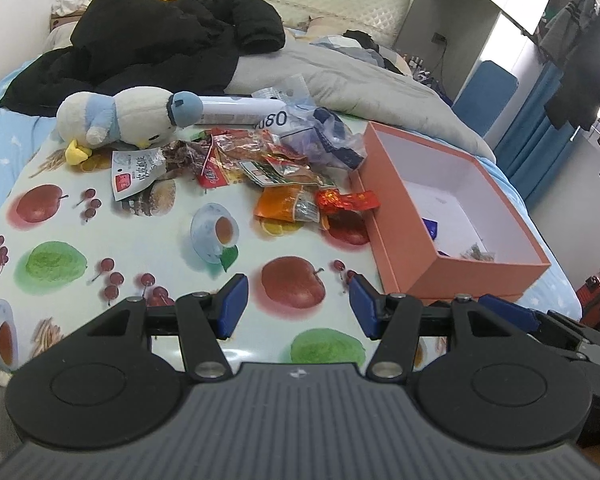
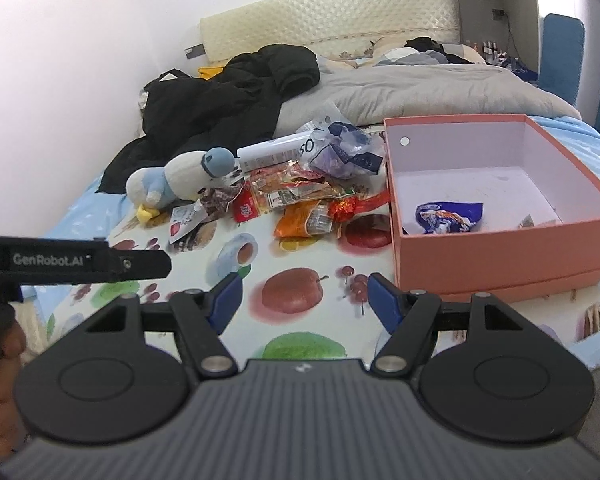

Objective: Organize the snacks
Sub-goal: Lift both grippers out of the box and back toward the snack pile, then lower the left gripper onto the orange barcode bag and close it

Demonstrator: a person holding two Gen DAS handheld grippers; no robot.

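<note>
The snack pile (image 1: pixel 260 168) lies on a fruit-print cloth (image 1: pixel 140 240), well beyond both tongs and just left of an orange box (image 1: pixel 400 240). It is a loose heap of crinkled red, orange and silver packets; a red foil one (image 1: pixel 346 201) touches the box wall. A blue packet (image 2: pixel 448 216) lies inside the box. The left gripper (image 1: pixel 298 308) and right gripper (image 2: pixel 302 302) hang over the cloth, jaws apart, nothing between them. A white tube (image 1: pixel 244 112) behind the pile reads "080"; the left gripper's side strap (image 2: pixel 76 262) reads "GenRobot.AI". A plush penguin (image 1: pixel 128 120) lies left of the heap.
</note>
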